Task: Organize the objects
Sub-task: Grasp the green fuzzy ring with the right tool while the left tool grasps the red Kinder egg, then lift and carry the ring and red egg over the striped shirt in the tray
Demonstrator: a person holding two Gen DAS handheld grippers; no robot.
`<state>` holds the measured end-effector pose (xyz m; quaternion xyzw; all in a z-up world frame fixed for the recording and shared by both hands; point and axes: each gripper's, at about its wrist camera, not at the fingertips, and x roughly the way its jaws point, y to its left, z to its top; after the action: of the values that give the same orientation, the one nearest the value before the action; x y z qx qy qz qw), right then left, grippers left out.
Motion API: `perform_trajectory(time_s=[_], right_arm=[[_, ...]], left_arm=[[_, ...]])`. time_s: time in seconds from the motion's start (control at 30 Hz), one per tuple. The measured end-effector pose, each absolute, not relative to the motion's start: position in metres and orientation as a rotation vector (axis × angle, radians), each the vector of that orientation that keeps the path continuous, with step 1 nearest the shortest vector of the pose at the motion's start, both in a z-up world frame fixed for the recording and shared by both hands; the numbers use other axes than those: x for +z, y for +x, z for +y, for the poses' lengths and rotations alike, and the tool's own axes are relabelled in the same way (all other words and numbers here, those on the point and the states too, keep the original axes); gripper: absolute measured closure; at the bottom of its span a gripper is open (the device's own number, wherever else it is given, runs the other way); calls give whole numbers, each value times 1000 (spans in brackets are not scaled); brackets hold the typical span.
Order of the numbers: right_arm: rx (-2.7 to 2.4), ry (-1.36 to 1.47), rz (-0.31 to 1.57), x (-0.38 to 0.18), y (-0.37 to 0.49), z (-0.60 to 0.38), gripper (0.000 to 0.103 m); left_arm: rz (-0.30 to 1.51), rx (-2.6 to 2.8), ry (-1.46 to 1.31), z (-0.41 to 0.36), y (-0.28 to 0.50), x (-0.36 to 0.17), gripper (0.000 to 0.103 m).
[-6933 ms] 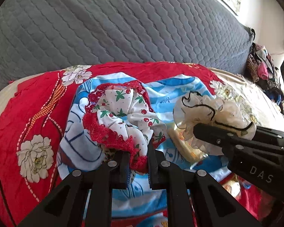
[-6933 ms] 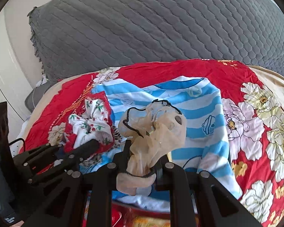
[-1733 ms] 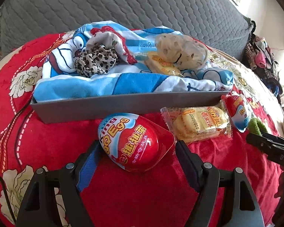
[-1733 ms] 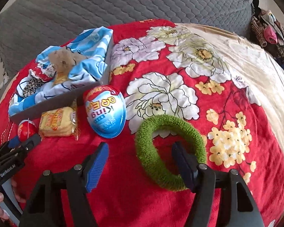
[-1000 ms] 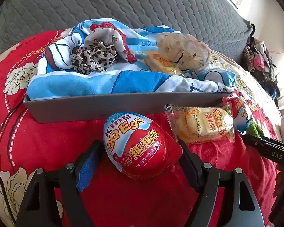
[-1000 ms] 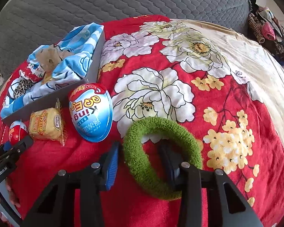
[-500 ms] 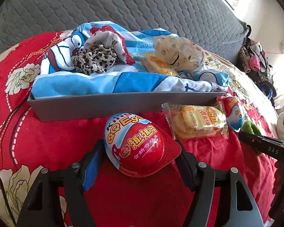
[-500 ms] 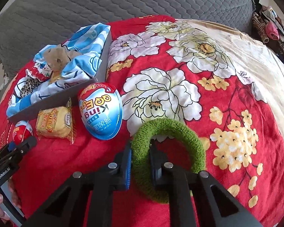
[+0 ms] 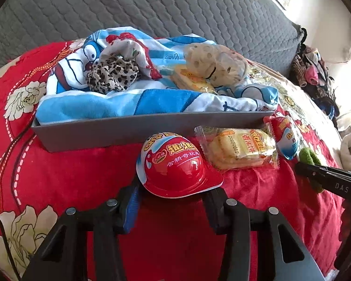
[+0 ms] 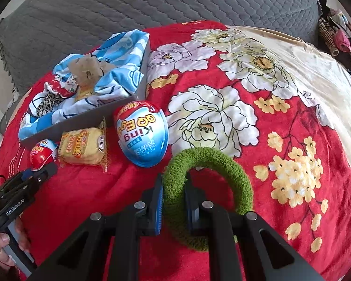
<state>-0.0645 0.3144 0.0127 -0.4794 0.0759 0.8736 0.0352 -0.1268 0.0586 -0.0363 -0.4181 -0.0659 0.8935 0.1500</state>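
The left gripper (image 9: 173, 199) has its jaws around the red egg (image 9: 175, 166), one finger at each flank of the wide rear end. They look pressed against the shell, and the egg seems tipped up on its flat rim, so I judge it held, though the contact itself is partly hidden. It is a hard, glossy plastic shell, probably light and slippery; a grip across the widest part, low near the rim, should keep it from squirting forward. Ahead of the jaws runs the grey tray (image 9: 152, 128), lined with a blue striped towel (image 9: 133, 103) and already holding soft things. To the right of the jaws, just in front of the tray wall, lies a wrapped cake (image 9: 241, 147), crinkly and easily crushed. Beyond it is the blue egg (image 10: 141, 133), lying near the tray's corner.

The right gripper (image 10: 174, 201) has its jaws pinched on the near-left part of the green hair ring (image 10: 208, 187), one finger outside the loop and one inside. The ring rests on the red flowered blanket (image 10: 292, 229). It is soft, fuzzy and light, squashes under the pads, and should not slip; any part of the band will do.
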Motion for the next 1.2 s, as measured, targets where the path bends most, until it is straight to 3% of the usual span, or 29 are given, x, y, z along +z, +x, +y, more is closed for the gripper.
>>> perform_trajectory(time_s=[1.2], right_arm=[[2974, -1386, 151, 81, -57, 227, 88]], left_arm=[[-221, 2635, -1055, 26, -107, 27, 54]])
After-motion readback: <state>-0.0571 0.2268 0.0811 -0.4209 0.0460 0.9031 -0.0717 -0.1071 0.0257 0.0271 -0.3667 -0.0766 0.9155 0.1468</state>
